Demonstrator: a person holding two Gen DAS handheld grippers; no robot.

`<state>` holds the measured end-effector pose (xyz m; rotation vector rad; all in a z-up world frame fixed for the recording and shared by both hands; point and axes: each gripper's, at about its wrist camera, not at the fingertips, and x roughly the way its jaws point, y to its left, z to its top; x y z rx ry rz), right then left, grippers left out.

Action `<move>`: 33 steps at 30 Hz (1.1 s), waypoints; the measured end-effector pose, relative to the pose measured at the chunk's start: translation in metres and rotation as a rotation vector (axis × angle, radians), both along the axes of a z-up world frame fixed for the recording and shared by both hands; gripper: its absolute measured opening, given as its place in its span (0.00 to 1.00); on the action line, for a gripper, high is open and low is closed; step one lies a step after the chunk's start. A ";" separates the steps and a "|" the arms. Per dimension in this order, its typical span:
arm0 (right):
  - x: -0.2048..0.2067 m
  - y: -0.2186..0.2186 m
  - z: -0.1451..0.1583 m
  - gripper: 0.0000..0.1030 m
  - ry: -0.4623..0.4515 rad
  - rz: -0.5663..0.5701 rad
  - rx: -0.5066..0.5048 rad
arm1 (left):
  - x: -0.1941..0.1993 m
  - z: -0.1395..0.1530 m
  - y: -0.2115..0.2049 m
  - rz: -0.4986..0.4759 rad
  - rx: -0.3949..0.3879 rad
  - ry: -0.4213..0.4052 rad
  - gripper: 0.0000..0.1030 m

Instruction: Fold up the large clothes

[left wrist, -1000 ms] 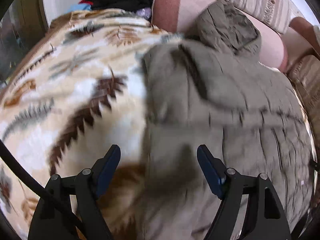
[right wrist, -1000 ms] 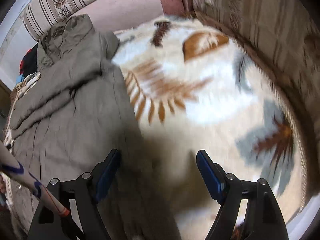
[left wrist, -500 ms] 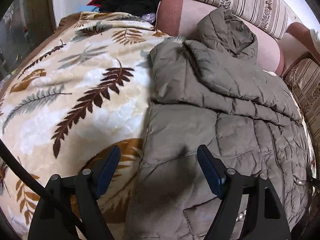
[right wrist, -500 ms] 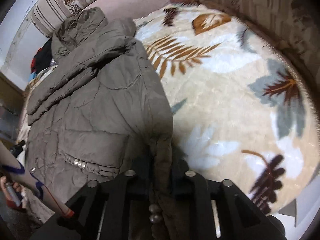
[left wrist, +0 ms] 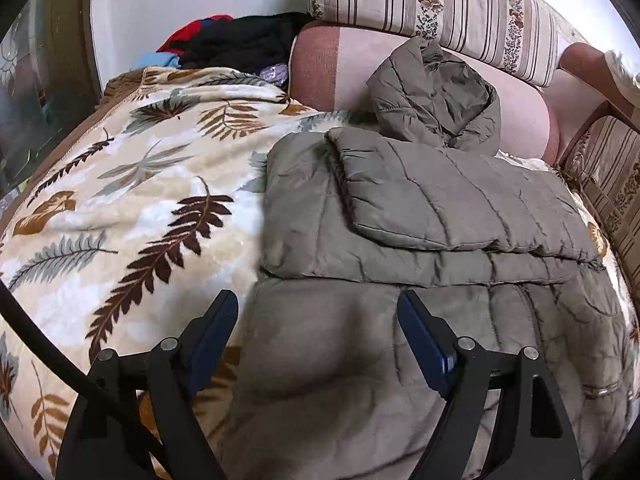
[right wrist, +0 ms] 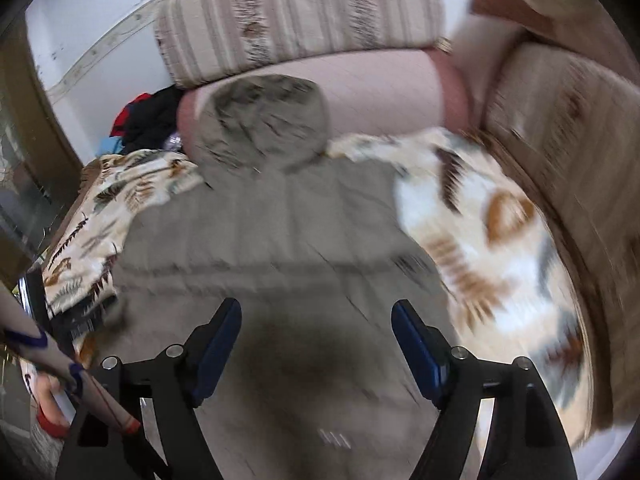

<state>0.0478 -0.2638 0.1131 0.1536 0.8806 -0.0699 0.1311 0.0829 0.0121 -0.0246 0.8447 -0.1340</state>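
Note:
An olive-grey quilted hooded jacket (left wrist: 420, 216) lies on a leaf-patterned blanket (left wrist: 120, 200), sleeves folded across its body, hood (left wrist: 436, 96) against the pink sofa back. My left gripper (left wrist: 318, 320) is open and empty, just above the jacket's lower left edge. The right wrist view is blurred: the jacket (right wrist: 280, 232) fills the middle, and my right gripper (right wrist: 316, 324) is open and empty above its lower part.
A pink sofa backrest (left wrist: 332, 68) and striped cushions (left wrist: 432, 0) stand behind the jacket. A pile of dark and red clothes (left wrist: 236, 40) lies at the back left. A striped sofa arm (right wrist: 576, 152) borders the right side. The person's hand and sleeve (right wrist: 52, 392) show at lower left.
My right gripper was shut on the jacket's edge half a second ago; now it is open and has swung over the jacket. My left gripper has moved closer to the jacket, still open.

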 end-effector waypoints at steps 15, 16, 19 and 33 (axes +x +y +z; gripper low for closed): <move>0.317 0.127 0.005 0.79 -0.011 0.004 -0.081 | 0.022 -0.024 0.015 -0.112 -0.148 0.086 0.79; 0.335 0.129 0.006 0.79 -0.020 -0.013 -0.065 | 0.022 -0.025 0.015 -0.117 -0.152 0.091 0.79; 0.379 0.125 0.004 0.79 -0.040 -0.079 0.010 | 0.024 -0.027 0.013 -0.141 -0.161 0.104 0.79; 0.427 0.129 -0.026 0.07 0.010 -0.025 0.027 | 0.032 -0.041 0.006 -0.165 -0.151 0.151 0.80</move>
